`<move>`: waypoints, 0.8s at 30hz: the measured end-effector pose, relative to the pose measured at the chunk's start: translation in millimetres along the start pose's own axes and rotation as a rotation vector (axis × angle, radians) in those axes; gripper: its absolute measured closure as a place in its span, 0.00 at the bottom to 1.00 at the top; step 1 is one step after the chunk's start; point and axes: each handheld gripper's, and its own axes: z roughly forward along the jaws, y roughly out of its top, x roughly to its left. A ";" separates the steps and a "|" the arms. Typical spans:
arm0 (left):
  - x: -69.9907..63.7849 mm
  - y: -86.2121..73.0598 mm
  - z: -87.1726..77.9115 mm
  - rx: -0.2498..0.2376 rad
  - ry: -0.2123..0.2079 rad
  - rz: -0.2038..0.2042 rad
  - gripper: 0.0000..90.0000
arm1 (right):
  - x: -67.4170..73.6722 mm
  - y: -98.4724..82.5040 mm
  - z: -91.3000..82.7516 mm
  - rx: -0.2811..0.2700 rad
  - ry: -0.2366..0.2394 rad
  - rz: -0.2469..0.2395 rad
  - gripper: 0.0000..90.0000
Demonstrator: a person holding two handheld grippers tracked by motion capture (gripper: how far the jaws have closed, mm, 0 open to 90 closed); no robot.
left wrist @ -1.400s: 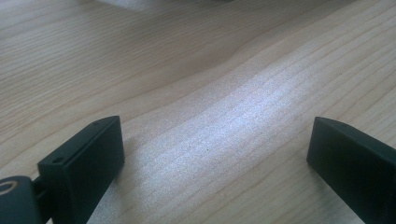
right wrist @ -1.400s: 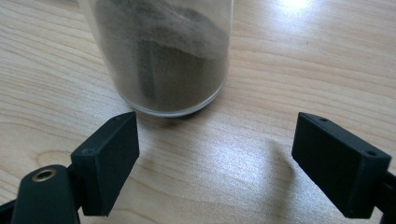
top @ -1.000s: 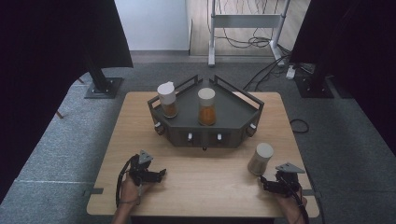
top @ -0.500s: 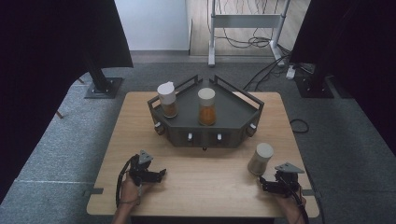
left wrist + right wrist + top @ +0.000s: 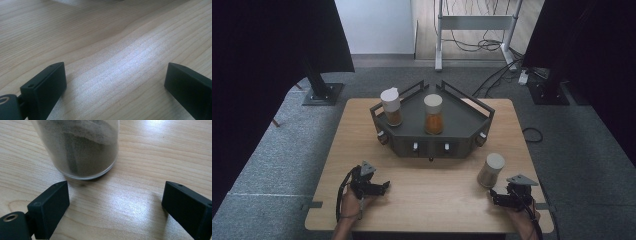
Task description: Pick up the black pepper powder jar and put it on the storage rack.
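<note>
Fingers of the left gripper stand wide apart with nothing between them, resting low over bare worktop near its front left corner, well away from any jar. Further along, on the raised dark tray at the back, two capped jars sit upright: a brown-filled jar at the tray's left and an orange-filled jar near its middle. To the right, standing alone on the worktop just ahead of the right gripper, is the grey-filled jar. Its fingers have just been opening and now stand wide, with the jar's base just beyond their tips, not between them and not touched.

The jar looks like clear, smooth, rigid plastic or glass, packed with fine grey powder, so it is probably moderately heavy for its size and slick on the wall. It is tall and narrow, likely to tip if nudged near the cap. A hold across the round wall around mid-height, below the cap, seems safest, squeezing firmly but squarely.
</note>
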 end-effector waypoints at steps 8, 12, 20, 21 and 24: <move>0.0 0.0 0.0 0.000 0.000 0.000 0.04 | -11.7 -6.9 -10.6 -0.064 0.055 0.053 0.09; 0.0 0.0 0.0 0.000 0.000 0.000 0.04 | -11.0 -8.8 -16.0 -0.095 0.073 0.030 0.09; 0.0 0.0 0.0 0.000 0.000 0.000 0.04 | -3.5 -13.7 -25.3 -0.171 0.080 -0.035 0.10; 0.0 0.0 0.0 0.000 0.000 0.000 0.04 | -2.5 -14.6 -26.5 -0.183 0.079 -0.044 0.10; 0.0 0.0 0.0 0.000 0.000 0.000 0.04 | -1.1 -16.1 -28.3 -0.204 0.078 -0.053 0.10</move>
